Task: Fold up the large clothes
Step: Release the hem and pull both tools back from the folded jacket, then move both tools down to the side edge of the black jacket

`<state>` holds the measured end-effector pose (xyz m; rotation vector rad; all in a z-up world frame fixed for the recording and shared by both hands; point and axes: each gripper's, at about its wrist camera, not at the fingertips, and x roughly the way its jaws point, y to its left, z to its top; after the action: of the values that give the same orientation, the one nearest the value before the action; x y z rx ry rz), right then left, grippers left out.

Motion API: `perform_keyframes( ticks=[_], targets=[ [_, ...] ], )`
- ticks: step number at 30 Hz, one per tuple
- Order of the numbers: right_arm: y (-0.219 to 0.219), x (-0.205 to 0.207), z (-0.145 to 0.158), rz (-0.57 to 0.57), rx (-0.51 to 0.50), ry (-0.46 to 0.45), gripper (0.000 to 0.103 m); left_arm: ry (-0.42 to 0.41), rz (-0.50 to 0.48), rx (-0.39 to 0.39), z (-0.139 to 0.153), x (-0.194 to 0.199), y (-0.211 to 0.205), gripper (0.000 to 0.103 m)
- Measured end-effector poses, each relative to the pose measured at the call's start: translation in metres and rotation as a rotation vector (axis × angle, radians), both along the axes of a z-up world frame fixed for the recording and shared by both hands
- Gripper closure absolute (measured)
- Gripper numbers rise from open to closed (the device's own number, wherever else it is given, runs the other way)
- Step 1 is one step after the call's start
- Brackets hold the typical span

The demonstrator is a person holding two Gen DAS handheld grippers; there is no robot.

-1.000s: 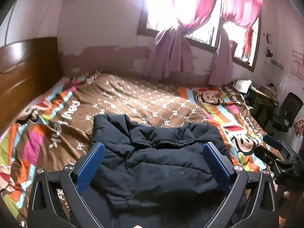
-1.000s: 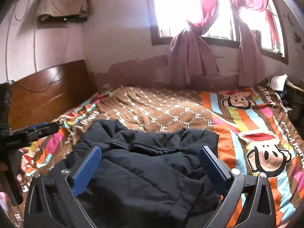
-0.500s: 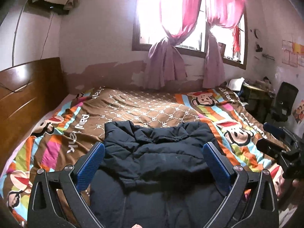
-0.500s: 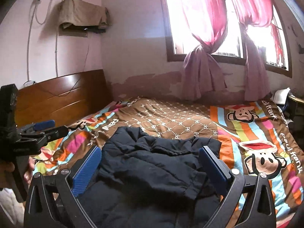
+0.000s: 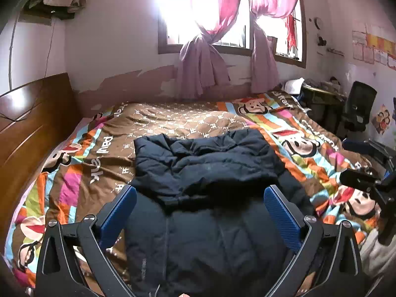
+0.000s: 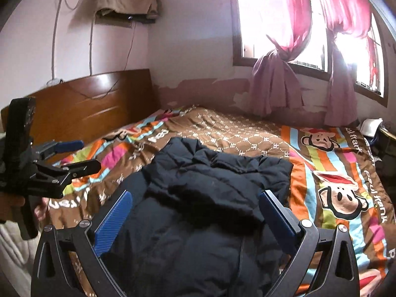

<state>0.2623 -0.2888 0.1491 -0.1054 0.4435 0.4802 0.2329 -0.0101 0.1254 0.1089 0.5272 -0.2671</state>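
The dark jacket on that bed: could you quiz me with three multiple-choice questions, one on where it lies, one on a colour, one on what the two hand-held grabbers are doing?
1. Where does the jacket lie?
A. on the office chair
B. on the cartoon-monkey bedspread
C. on the headboard

2. What colour are the finger pads?
A. blue
B. red
C. yellow

3. How do the left gripper and right gripper stand?
A. both clamped on a sleeve
B. one open, one shut
C. both open, holding nothing

Answers: 1 B, bedspread shows all round it. 2 A, ribbed blue pads. 3 C, wide gaps between fingers, no cloth pinched.
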Motion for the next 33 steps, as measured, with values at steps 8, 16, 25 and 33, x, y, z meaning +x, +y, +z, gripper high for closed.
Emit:
perform_keyframes(
  ticks=[8, 16, 25, 33],
  targets=[
    [0.014, -0.025, -0.024, 0.034, -0.051, 0.059, 0.000, 0.043, 0.000, 0.050, -0.028, -0.026, 0.025, 0.002],
    [0.022, -0.039, -0.068, 0.073, -0.137, 0.163, 0.000, 0.128, -0.049, 0.121, -0.078, -0.048, 0.049, 0.002],
    [0.012, -0.043, -0.122, 0.122, -0.299, 0.329, 0.000, 0.255, -0.114, 0.199, -0.130, -0.057, 0.047, 0.002],
    [0.004, -0.039, -0.171, 0.136, -0.332, 0.450, 0.000, 0.382, -0.204, 0.332, -0.183, -0.061, 0.028, 0.002]
  ],
)
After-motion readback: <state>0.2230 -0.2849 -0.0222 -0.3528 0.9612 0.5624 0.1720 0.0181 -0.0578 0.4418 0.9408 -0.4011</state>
